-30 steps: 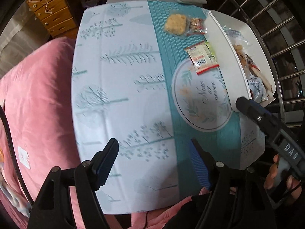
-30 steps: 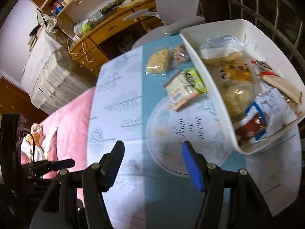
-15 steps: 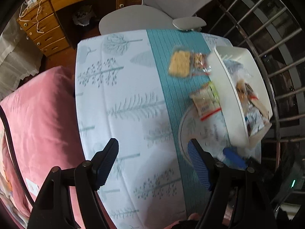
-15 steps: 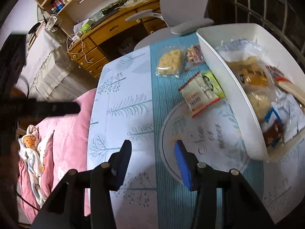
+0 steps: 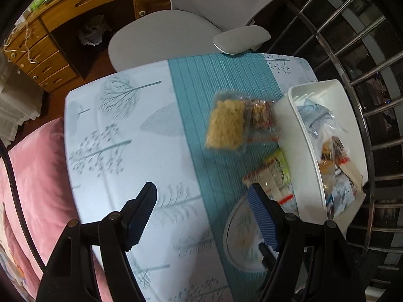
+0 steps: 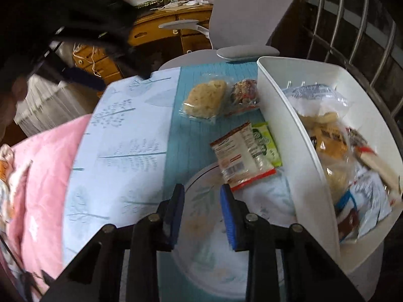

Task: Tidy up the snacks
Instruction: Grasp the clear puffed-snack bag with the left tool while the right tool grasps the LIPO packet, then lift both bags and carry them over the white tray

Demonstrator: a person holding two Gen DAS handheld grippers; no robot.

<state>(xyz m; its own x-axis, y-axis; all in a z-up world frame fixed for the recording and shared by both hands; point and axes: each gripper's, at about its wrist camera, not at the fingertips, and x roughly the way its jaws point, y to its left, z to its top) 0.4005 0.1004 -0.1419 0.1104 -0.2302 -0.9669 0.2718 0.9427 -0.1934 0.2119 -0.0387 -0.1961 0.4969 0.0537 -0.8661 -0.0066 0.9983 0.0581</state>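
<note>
Three snack packs lie on the teal stripe of the table beside a white bin (image 6: 312, 136) (image 5: 306, 136) holding several packets. A yellow cracker pack (image 6: 205, 98) (image 5: 228, 128) and a nut bar pack (image 6: 245, 91) (image 5: 262, 115) lie at the far end. A white and red pack with a green edge (image 6: 243, 156) (image 5: 274, 176) lies nearer. My right gripper (image 6: 201, 206) is empty, jaws narrowly apart, just short of that pack. My left gripper (image 5: 201, 211) is wide open and empty above the table, left of the same pack.
A grey office chair (image 5: 176, 32) stands at the table's far end. A wooden desk with drawers (image 5: 50, 35) is behind it. A pink quilt (image 6: 37, 166) lies along the left edge. Metal railings (image 5: 365, 50) run behind the bin on the right.
Both grippers have moved forward toward the snacks. My right gripper's jaws have narrowed from wide open to a small gap. My left gripper stays wide open.
</note>
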